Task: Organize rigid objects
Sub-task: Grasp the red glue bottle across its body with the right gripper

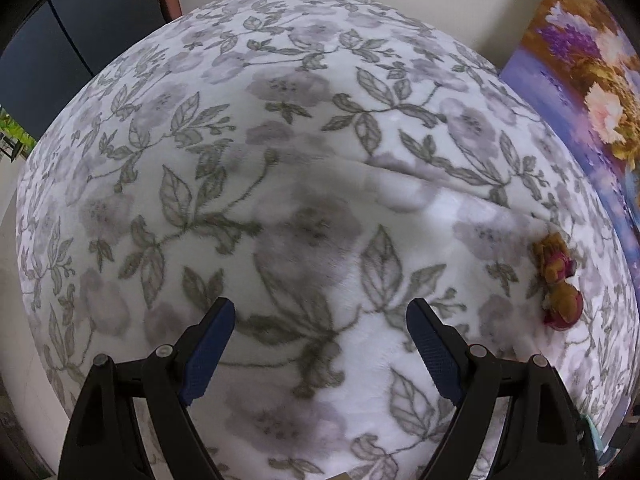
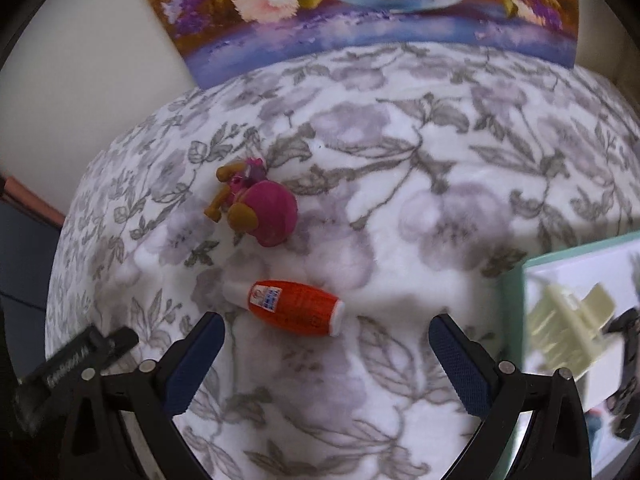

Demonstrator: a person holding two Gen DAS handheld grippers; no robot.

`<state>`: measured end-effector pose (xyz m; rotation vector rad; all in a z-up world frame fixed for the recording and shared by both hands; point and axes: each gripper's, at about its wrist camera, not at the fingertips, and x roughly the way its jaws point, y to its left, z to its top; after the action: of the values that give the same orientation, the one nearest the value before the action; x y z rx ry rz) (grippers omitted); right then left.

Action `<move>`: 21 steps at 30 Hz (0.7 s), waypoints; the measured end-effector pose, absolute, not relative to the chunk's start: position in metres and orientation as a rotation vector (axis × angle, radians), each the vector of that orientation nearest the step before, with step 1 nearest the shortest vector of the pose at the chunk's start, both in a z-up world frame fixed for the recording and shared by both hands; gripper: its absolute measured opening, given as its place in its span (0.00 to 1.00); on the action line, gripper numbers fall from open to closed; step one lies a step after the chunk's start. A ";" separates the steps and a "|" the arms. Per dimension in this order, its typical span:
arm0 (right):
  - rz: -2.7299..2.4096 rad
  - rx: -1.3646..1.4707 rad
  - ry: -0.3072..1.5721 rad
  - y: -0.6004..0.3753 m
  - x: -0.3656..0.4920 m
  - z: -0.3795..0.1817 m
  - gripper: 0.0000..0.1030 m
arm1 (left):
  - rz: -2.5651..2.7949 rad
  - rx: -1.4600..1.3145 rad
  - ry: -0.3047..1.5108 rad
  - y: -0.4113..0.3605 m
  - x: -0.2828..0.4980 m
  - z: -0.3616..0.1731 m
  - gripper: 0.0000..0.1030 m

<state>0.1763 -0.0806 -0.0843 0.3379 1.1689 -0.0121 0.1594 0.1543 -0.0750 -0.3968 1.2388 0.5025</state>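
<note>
An orange bottle point(image 2: 298, 306) with white ends lies on its side on the floral blanket point(image 2: 420, 208), just beyond my right gripper point(image 2: 326, 326), which is open with nothing between its fingers. A pink and tan toy figure point(image 2: 260, 208) lies farther off, up and to the left of the bottle. The same toy figure point(image 1: 558, 280) shows at the right edge of the left wrist view. My left gripper point(image 1: 320, 310) hangs open over bare blanket point(image 1: 280, 160), well left of the toy.
A pale green tray point(image 2: 516, 288) at the right holds a cream plastic clip point(image 2: 568, 328) and dark items. A flower painting point(image 2: 360, 8) leans at the far edge of the blanket. A black tool point(image 2: 76, 364) lies at the left. Dark furniture point(image 1: 72, 40) stands beyond.
</note>
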 end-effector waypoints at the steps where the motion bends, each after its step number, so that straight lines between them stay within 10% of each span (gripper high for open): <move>1: -0.023 0.346 1.176 -0.077 0.180 -0.086 1.00 | 0.501 -0.401 1.235 0.156 0.159 -0.074 0.85; 21: -0.246 0.209 1.187 -0.034 0.201 -0.101 0.87 | 0.466 -0.433 1.234 0.164 0.161 -0.076 0.85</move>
<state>0.2007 -0.0337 -0.1010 0.2093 1.1869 -0.2463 0.1609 0.1640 -0.0760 -0.4328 1.2338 0.4664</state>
